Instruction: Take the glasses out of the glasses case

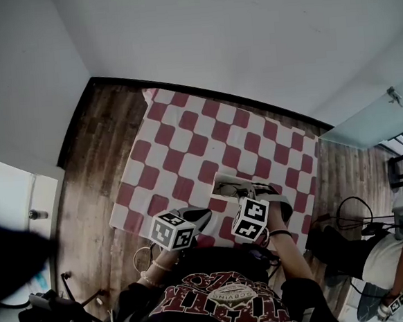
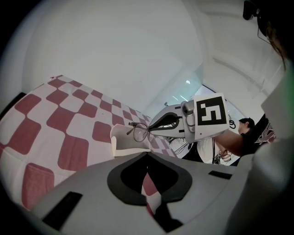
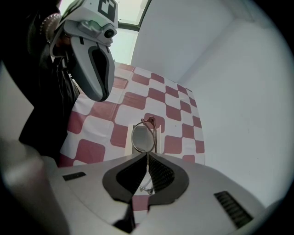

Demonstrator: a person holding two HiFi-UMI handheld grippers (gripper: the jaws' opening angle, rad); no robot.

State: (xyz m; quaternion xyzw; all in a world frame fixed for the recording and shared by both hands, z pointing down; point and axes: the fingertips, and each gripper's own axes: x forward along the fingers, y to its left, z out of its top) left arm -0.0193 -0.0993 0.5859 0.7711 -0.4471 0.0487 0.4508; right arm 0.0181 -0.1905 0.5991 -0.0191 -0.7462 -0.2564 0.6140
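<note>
Thin metal-framed glasses (image 3: 143, 137) hang just above the open white glasses case (image 3: 137, 143), with my right gripper (image 3: 147, 155) shut on them. In the left gripper view the glasses (image 2: 140, 131) stick out of the right gripper's tips (image 2: 151, 128), over the case (image 2: 125, 143). My left gripper (image 2: 149, 154) is shut with nothing in it, a little to the left of the case and short of it. From the head view the case (image 1: 222, 184) lies near the front right of the checkered table, with both grippers (image 1: 207, 214) (image 1: 236, 190) close in front of me.
The red-and-white checkered cloth (image 1: 186, 147) covers a table on a wooden floor (image 1: 100, 151), and white walls stand behind it. Another person (image 1: 396, 256) and cables (image 1: 351, 214) are at the right.
</note>
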